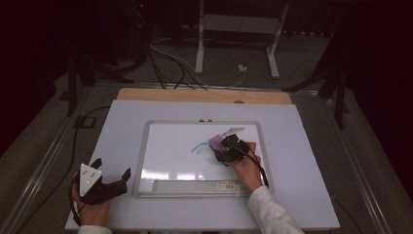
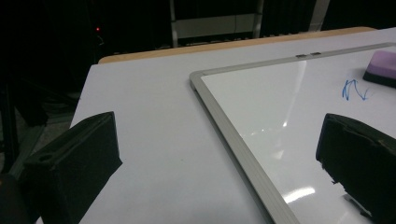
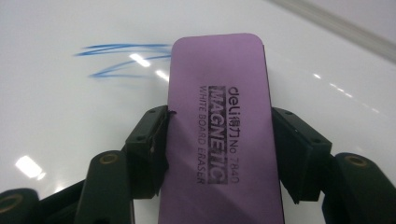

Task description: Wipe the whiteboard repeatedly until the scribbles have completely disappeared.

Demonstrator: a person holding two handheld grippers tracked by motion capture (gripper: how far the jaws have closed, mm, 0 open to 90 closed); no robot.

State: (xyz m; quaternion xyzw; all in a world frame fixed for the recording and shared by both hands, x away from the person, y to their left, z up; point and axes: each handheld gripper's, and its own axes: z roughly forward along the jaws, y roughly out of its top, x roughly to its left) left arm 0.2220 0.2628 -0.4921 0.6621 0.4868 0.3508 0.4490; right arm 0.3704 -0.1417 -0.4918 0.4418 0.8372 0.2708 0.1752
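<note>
A purple magnetic whiteboard eraser (image 3: 219,135) lies flat on the whiteboard (image 1: 170,146), and my right gripper (image 3: 219,140) is shut on its two long sides. In the high view that eraser (image 1: 215,142) sits right of blue marker scribbles (image 1: 198,147), under the right gripper (image 1: 226,148). The scribbles (image 3: 123,58) run out from the eraser's far left corner. My left gripper (image 1: 113,176) rests on the table left of the board, jaws wide apart with nothing between them. Its view shows the board's corner (image 2: 198,77), the scribbles (image 2: 352,89) and the eraser (image 2: 383,67) far right.
The whiteboard has a silver frame (image 1: 146,127) and a long tray strip (image 1: 195,186) along its near edge. It lies on a white tabletop (image 1: 302,161) with a wooden strip (image 1: 204,95) at the back. Cables and a stand's legs (image 1: 199,48) are on the floor beyond.
</note>
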